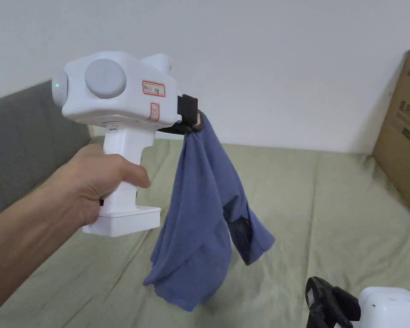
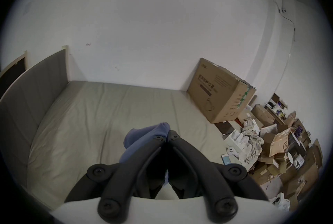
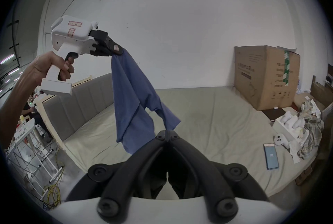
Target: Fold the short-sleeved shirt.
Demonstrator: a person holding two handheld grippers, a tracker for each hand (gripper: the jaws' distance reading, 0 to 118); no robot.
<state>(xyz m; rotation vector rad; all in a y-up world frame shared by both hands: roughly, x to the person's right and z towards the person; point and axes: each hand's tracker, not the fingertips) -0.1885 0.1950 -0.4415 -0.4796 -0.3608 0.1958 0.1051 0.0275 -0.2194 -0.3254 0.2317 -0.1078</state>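
Note:
A blue short-sleeved shirt hangs bunched in the air above the bed, one sleeve dangling on its right side. My left gripper is raised in a hand, shut on the shirt's top edge. In the left gripper view its jaws meet on blue cloth. My right gripper sits low at the bottom right, apart from the shirt. In the right gripper view its jaws are shut with nothing between them. There the shirt hangs just beyond them from the left gripper.
The bed has a pale green sheet and a grey headboard on the left. A large cardboard box stands at the back right. A phone, a white controller and a pile of cloth lie at the bed's right edge.

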